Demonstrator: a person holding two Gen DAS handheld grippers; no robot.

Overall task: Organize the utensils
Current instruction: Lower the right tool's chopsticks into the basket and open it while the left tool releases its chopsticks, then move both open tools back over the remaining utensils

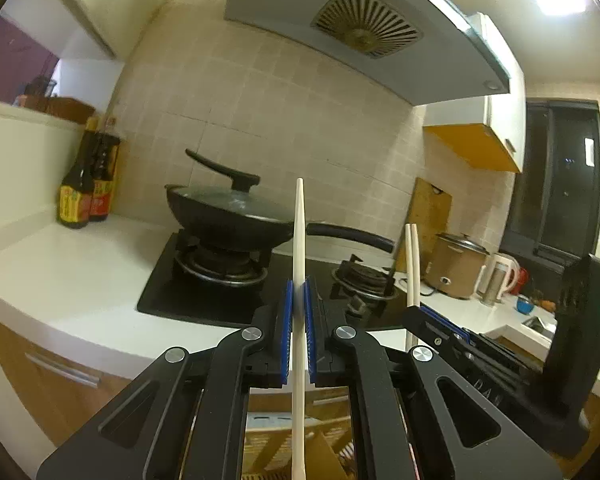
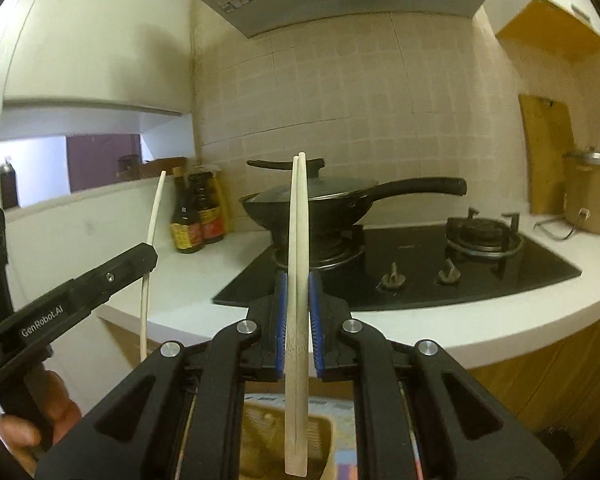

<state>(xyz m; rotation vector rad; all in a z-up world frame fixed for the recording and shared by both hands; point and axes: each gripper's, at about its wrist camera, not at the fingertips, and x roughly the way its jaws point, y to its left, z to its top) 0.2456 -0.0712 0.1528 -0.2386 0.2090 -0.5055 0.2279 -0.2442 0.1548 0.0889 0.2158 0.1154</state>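
Observation:
My left gripper [image 1: 299, 286] is shut on a single cream chopstick [image 1: 299, 220] that stands upright between its blue pads. My right gripper [image 2: 298, 278] is shut on a pair of cream chopsticks [image 2: 298, 208], which also stand upright. Both grippers are raised in front of the counter's edge and point about level. In the left wrist view, the right gripper [image 1: 416, 314] shows at the right with its pair of chopsticks [image 1: 412, 264]. In the right wrist view, the left gripper [image 2: 148, 256] shows at the left with its chopstick [image 2: 154, 212], held by a hand [image 2: 56, 408]. A tan slotted holder [image 2: 324, 436] lies below the right gripper.
A black gas hob [image 2: 416, 256] sits in the white counter [image 1: 72, 272], with a lidded black wok [image 1: 224, 216] on its left burner. Two sauce bottles [image 1: 84, 192] stand at the back left. A wooden board [image 1: 428, 208], a rice cooker [image 1: 456, 264] and a kettle [image 1: 500, 276] stand at the right.

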